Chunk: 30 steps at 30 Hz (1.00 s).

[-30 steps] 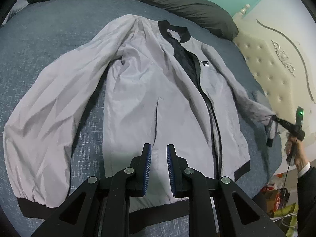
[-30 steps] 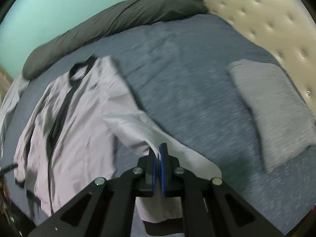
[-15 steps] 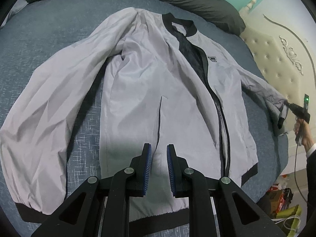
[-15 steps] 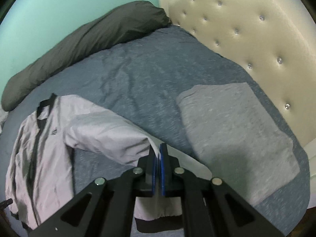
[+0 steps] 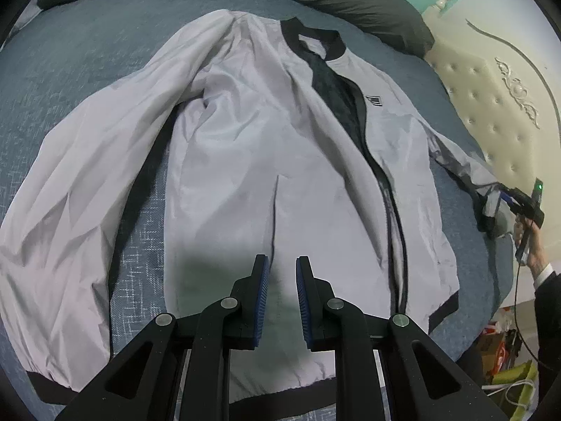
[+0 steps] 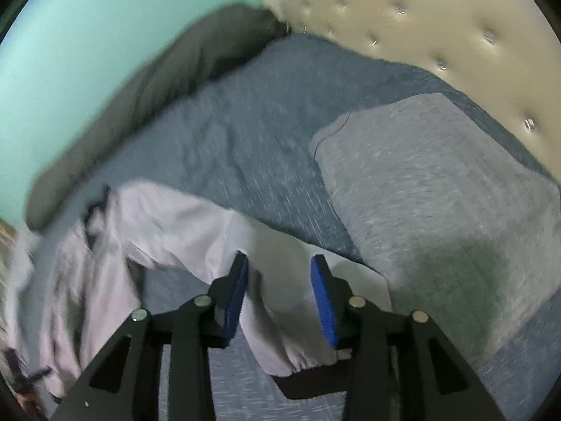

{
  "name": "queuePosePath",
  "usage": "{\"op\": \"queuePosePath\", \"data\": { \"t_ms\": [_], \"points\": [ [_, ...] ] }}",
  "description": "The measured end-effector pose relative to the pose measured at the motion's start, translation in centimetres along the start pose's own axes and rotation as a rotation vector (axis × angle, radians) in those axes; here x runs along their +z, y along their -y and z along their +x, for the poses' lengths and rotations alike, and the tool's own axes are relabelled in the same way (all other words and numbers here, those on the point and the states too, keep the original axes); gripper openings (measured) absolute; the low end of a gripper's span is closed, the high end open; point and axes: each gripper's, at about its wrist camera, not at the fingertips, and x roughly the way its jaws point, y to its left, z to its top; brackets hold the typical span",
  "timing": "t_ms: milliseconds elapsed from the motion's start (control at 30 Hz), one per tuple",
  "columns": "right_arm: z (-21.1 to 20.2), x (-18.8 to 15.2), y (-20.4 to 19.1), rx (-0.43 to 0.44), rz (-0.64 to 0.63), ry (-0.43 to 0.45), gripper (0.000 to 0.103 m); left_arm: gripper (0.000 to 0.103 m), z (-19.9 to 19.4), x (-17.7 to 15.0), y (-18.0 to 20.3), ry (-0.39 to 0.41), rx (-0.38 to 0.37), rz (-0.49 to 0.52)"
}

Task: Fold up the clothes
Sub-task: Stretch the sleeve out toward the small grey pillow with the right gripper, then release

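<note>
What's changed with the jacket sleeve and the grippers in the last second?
The right gripper carried the sleeve out toward the headboard side, straightening it; its jaws are now opening, the pads off the cloth, the sleeve between them. The left gripper hovers, narrowly open, over the jacket, which lies flat as before.

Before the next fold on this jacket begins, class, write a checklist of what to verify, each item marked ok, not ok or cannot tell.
1. Jacket lies spread front-up on the bed: ok.
2. Right tongs have let go of the sleeve: ok, they are opening and the pads stand apart, sleeve between them.
3. Left tongs empty, over the hem: ok.
4. Sleeve laid flat: cannot tell, the picture is blurred.
5. Zipper closed: not ok, open near the collar.
6. Pillow clear of the jacket: ok.
</note>
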Motion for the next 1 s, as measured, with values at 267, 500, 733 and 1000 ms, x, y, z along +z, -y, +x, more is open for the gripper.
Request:
{"op": "queuePosePath", "data": {
  "t_ms": [267, 500, 733, 1000],
  "points": [
    [-2.0, -3.3, 3.6, -0.038, 0.118, -0.027, 0.041, 0.017, -0.4, 0.1, 0.9, 0.009, -0.018, 0.011],
    [-1.5, -7.7, 5.6, -0.068, 0.255, -0.065, 0.053, 0.017, -0.8, 0.2, 1.5, 0.012, -0.022, 0.025],
    [0.3, -9.0, 6.5, -0.006, 0.346, -0.05, 0.056, 0.017, -1.3, 0.1, 1.6, 0.021, -0.024, 0.026],
    [0.5, -8.8, 4.6, -0.064, 0.294, 0.011, 0.002, 0.017, -1.4, 0.1, 0.9, 0.013, -0.006, 0.021]
  ]
}}
